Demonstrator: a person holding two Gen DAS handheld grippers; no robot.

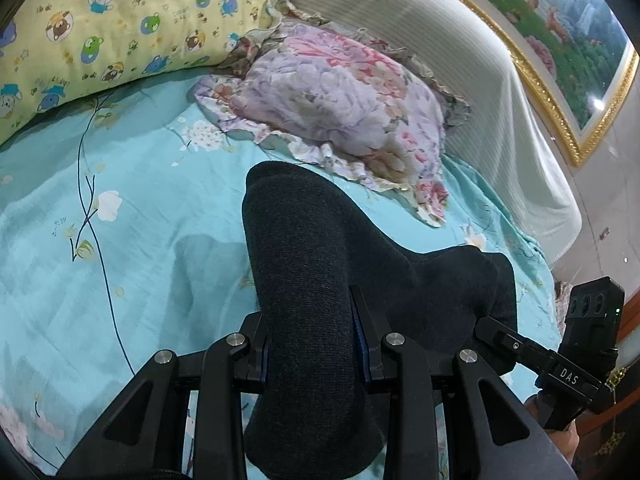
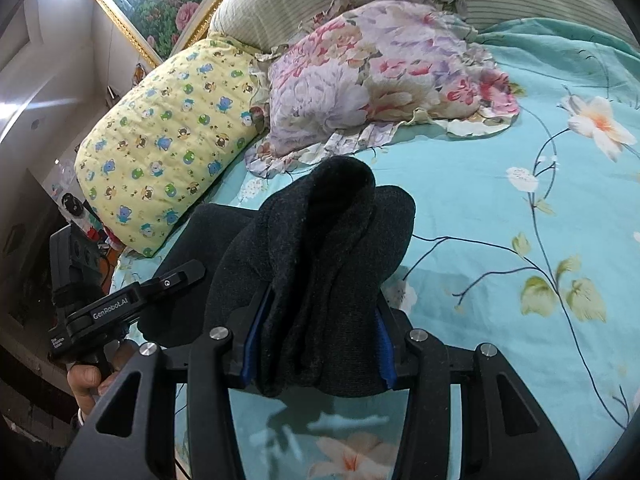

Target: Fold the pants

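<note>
1. Pants: dark charcoal knit garment, bunched into thick folds. It is held above the turquoise floral bedsheet, on the near side of the floral pillow. A shadow is cast on the sheet beneath it.
2. Left gripper: jaws are closed partway onto a thick roll of the pants, which is pressed between the blue-lined fingers. The cloth is seen running forward beyond the fingertips and back under the gripper body.
3. Right gripper: jaws are clamped on a wad of several layers of the pants, which fills the gap between the blue pads. The layers are seen fanning out ahead of the fingertips, short of the floral pillow.
4. Floral pillow: pink and lilac print, frilled edge; laid on the bedsheet against the striped headboard.
5. Yellow cartoon-print pillow: placed directly beside the floral pillow, touching its frill.
6. Gold-framed landscape picture: hung on the wall behind the floral pillow, above the headboard.
</note>
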